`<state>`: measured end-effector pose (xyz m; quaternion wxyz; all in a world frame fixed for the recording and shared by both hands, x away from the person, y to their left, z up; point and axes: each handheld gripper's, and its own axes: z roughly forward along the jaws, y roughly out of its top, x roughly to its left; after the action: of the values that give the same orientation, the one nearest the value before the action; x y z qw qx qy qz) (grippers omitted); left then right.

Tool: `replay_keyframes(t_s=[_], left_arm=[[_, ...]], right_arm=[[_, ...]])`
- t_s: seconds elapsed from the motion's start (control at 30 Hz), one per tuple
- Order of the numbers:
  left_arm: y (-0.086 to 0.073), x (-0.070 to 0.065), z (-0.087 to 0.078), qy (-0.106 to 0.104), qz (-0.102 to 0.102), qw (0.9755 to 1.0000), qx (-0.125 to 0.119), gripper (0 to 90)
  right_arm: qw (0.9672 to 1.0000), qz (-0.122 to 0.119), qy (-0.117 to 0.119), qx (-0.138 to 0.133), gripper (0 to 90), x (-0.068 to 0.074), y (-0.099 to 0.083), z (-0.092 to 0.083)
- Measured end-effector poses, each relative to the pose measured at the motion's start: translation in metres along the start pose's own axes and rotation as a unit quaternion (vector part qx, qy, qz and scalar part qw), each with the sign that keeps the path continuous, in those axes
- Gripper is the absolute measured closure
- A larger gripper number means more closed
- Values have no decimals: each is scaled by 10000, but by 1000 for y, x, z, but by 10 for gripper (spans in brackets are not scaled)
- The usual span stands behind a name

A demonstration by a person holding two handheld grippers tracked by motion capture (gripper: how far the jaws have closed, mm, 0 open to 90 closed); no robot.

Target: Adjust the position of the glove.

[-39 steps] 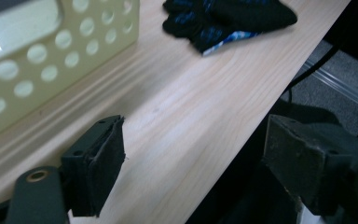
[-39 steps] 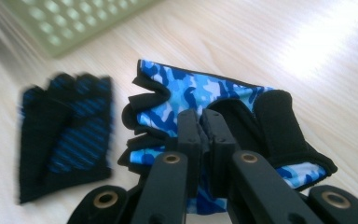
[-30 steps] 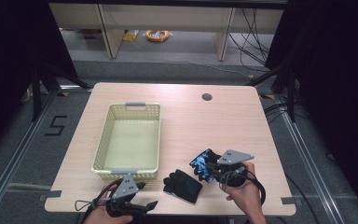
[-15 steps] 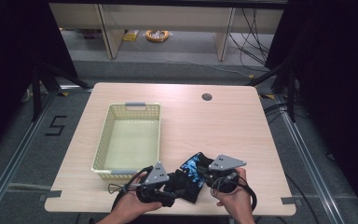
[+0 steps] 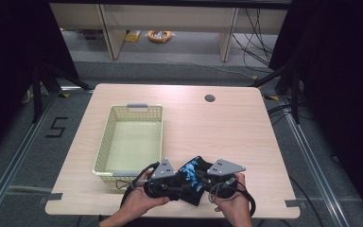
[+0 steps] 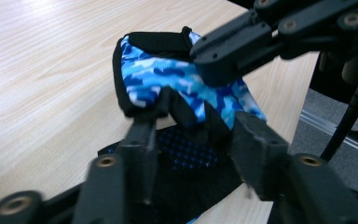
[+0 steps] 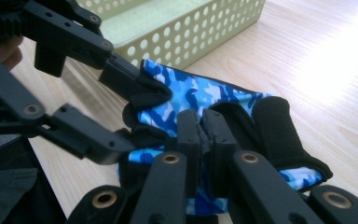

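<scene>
Right now the blue glove point(image 5: 192, 174) lies on the counter point(image 5: 227, 127), just beside the basket point(image 5: 131, 142). The right claw point(image 7: 199, 128) pinches it tight. The left claw point(image 6: 191, 140) has been closing around its edge, half wide. If both pull apart, the glove could slip free.

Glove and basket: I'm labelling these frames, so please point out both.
glove point(image 6: 177, 79), left gripper view, blue camouflage fabric.
basket point(image 5: 131, 139), high view, bare floor inside.
</scene>
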<state>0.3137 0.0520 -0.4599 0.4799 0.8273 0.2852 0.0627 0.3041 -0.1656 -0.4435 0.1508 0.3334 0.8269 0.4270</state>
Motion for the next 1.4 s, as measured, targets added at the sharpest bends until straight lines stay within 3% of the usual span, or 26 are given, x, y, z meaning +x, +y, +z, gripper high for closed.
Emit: replay_keyframes(t_s=[0.07, 0.13, 0.17, 0.27, 0.3, 0.33, 0.47, 0.63, 0.7, 0.77, 0.83, 0.9, 0.93, 0.97, 1.0, 1.03, 1.07, 1.1, 1.17, 1.23, 1.27, 1.3, 1.37, 1.4], left_arm=[[2, -1, -1, -4, 103, 9999, -31, 589], [4, -1, -3, 113, 461, 9989, -37, 708], [4, -1, -4, 188, 515, 9985, -26, 749], [5, 3, -6, 98, 544, 9984, 66, 821], [4, 4, -6, 76, 555, 9984, 95, 827], [3, 4, -6, 17, 514, 9986, 157, 835], [2, 4, -8, 1, 567, 9983, 131, 851], [12, -3, -18, 33, 917, 9957, 118, 858], [19, -6, -23, 51, 1099, 9939, 114, 859], [24, -9, -27, 17, 1191, 9928, 92, 859], [28, -9, -32, 89, 1370, 9903, 197, 859], [30, -8, -34, 79, 1375, 9902, 229, 858], [31, -8, -35, 5, 1384, 9901, 231, 858], [32, -7, -36, -18, 1460, 9889, 291, 858], [32, -10, -36, -53, 1393, 9899, 273, 858], [33, -10, -38, -51, 1522, 9878, 328, 857], [32, -12, -38, -63, 1531, 9876, 338, 857], [32, -14, -39, -116, 1549, 9873, 326, 856], [31, -16, -41, -191, 1613, 9861, 345, 856], [28, -19, -41, -206, 1656, 9854, 340, 856], [27, -20, -41, -235, 1671, 9851, 332, 855], [27, -21, -41, -304, 1673, 9848, 351, 855], [25, -25, -41, -308, 1639, 9856, 295, 856], [25, -26, -41, -365, 1795, 9826, 294, 856]], right_arm=[[10000, 12, 28, -20, 869, 2, 0, 0], [10000, 27, 0, -24, 869, 6, 0, 0], [10000, -2, 26, -88, 889, 7, 0, 1], [9999, 93, 41, -86, 889, 10, -2, -1], [9999, 107, 44, -71, 890, 11, -3, -1], [9999, -29, 51, -105, 890, 11, -4, 1], [9999, 28, 134, 17, 891, 14, -8, 4], [9995, 121, 243, -158, 883, 17, -7, -2], [9983, 367, 209, -401, 815, 18, -9, -7], [9978, 486, 254, -377, 760, 14, -10, -11], [9960, 566, 262, -641, 679, 6, -13, -13], [9952, 727, 238, -615, 646, -2, -16, -19], [9956, 664, 187, -639, 636, -7, -17, -21], [9944, 861, 193, -589, 610, -9, -18, -22], [9958, 745, 209, -489, 599, -15, -19, -23], [9942, 910, 251, -511, 598, -17, -21, -22], [9954, 742, 214, -572, 588, -22, -22, -21], [9951, 803, 336, -471, 563, -28, -25, -18], [9949, 845, 348, -416, 552, -30, -25, -18], [9938, 883, 527, -411, 544, -33, -26, -16], [9926, 1010, 561, -377, 540, -30, -26, -16], [9943, 815, 566, -396, 531, -32, -25, -14], [9929, 934, 695, -264, 509, -28, -22, -12], [9925, 891, 786, -303, 486, -29, -22, -9]])
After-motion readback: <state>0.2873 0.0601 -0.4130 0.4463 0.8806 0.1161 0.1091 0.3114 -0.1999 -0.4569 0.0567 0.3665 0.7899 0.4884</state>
